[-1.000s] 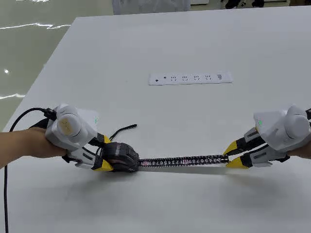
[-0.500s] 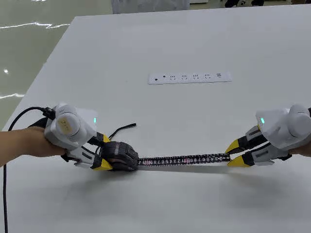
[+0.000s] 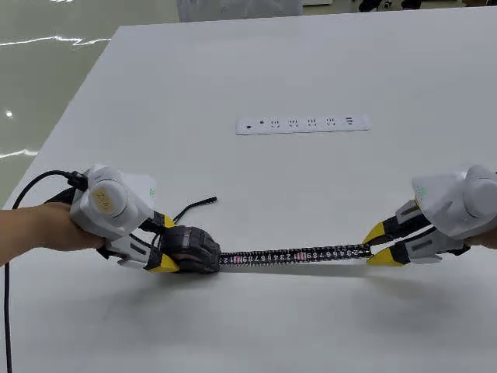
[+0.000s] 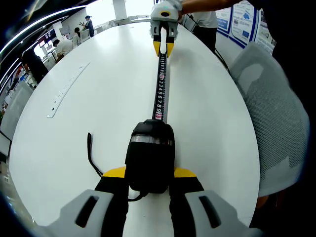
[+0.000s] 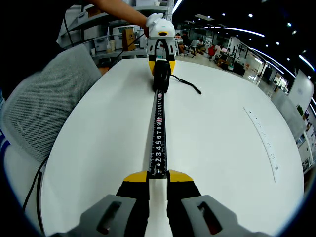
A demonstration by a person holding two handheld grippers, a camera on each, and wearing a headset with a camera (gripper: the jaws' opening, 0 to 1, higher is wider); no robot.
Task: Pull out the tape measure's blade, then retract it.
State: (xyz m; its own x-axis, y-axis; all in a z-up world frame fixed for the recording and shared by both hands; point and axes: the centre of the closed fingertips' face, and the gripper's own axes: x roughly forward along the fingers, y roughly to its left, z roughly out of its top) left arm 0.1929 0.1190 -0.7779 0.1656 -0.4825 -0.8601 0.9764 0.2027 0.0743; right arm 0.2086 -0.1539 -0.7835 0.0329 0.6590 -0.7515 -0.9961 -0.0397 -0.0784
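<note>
Right hand-held gripper [image 3: 373, 247] has drawn the blade [image 3: 295, 255] slightly longer.
Left hand-held gripper [image 3: 169, 245] clamps the tape measure [image 3: 194, 249] on the bench [image 3: 311, 70]; right pinches the blade tip, hidden between its jaws.

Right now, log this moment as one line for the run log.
left claw: shut on tape measure case | right claw: shut on blade tip | blade: extended between claws, not yet retracted

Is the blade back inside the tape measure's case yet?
No, the blade stretches out of the case held by the left gripper, across the table to the right gripper.
</note>
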